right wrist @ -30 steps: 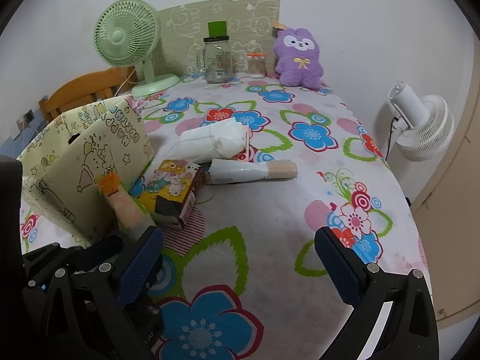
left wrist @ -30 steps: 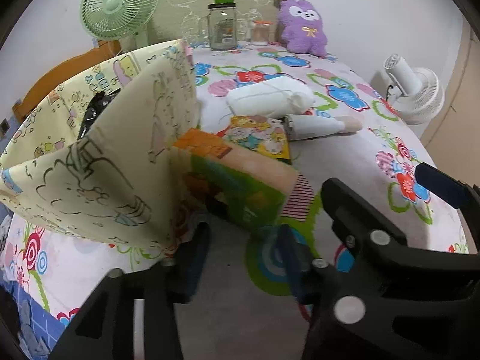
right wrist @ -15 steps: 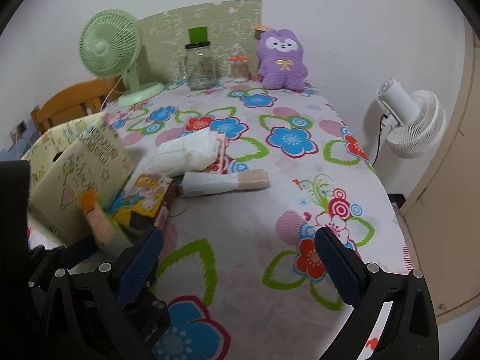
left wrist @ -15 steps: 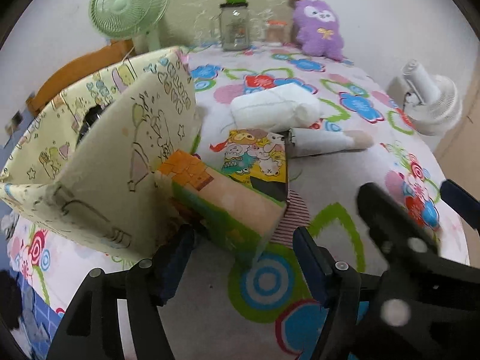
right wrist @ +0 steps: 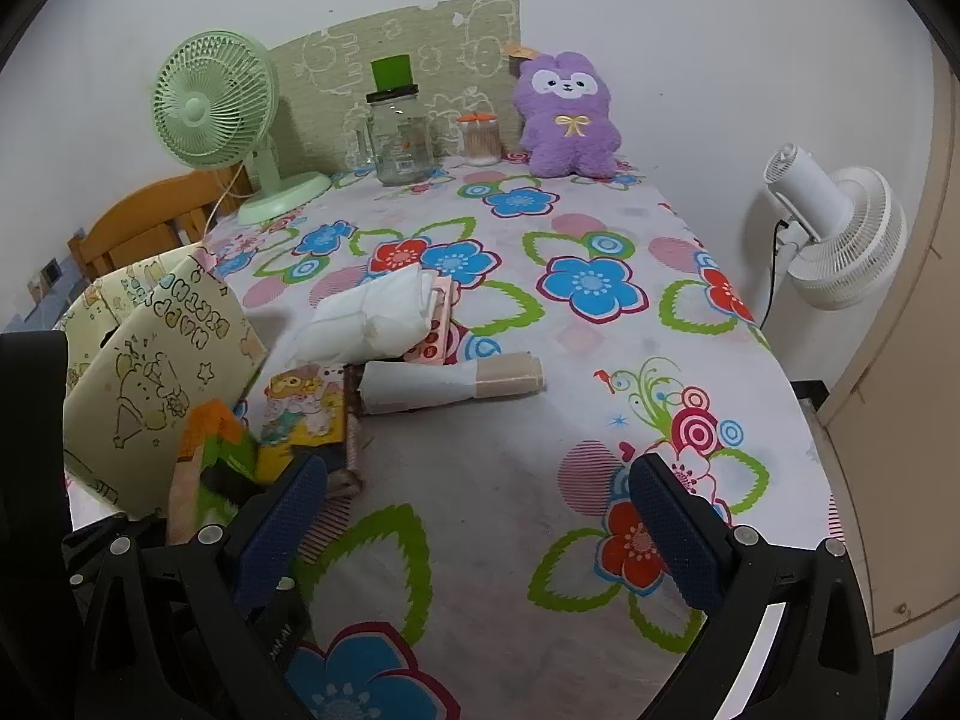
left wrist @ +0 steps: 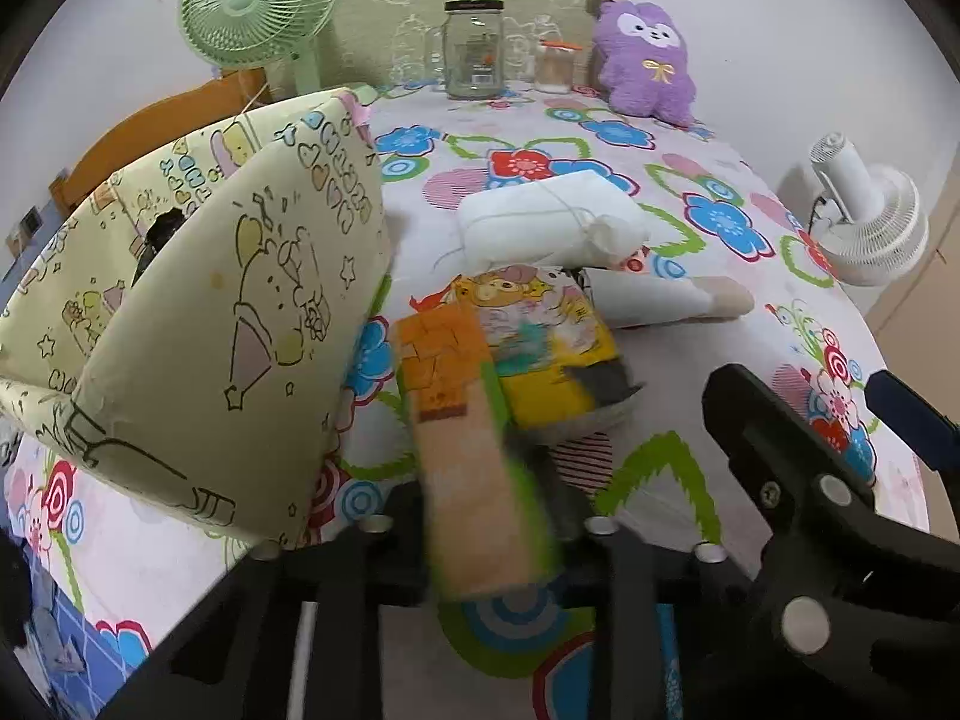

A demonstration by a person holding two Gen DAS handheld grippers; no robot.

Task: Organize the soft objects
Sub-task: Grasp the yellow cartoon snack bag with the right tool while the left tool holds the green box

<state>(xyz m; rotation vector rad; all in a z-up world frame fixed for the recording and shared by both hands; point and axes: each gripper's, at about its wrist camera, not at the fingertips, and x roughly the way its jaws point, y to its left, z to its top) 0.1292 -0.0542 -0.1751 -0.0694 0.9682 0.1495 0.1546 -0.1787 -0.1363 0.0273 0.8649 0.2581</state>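
An orange and green soft pack [left wrist: 462, 420] stands on end between the fingers of my left gripper [left wrist: 489, 510]. The jaws are closing and their pads press its sides. Beside it on the left stands a cream cartoon-print fabric bin [left wrist: 228, 312], open at the top. Behind the pack lie a yellow cartoon pack [left wrist: 540, 330], a white soft bundle [left wrist: 540, 216] and a white and beige roll [left wrist: 660, 300]. My right gripper [right wrist: 474, 480] hovers open over the flowered tablecloth, with nothing between its blue pads. It is to the right of the held pack [right wrist: 204, 456].
A purple plush [right wrist: 567, 114], a glass jar [right wrist: 399, 132], a small tub [right wrist: 480, 138] and a green fan [right wrist: 210, 102] line the back of the table. A white fan [right wrist: 840, 234] stands off the right edge. A wooden chair [right wrist: 144, 228] is at the left.
My left jaws have closed in on the orange and green pack, which has swung up to stand on end between them. The right gripper stays open and has barely shifted.
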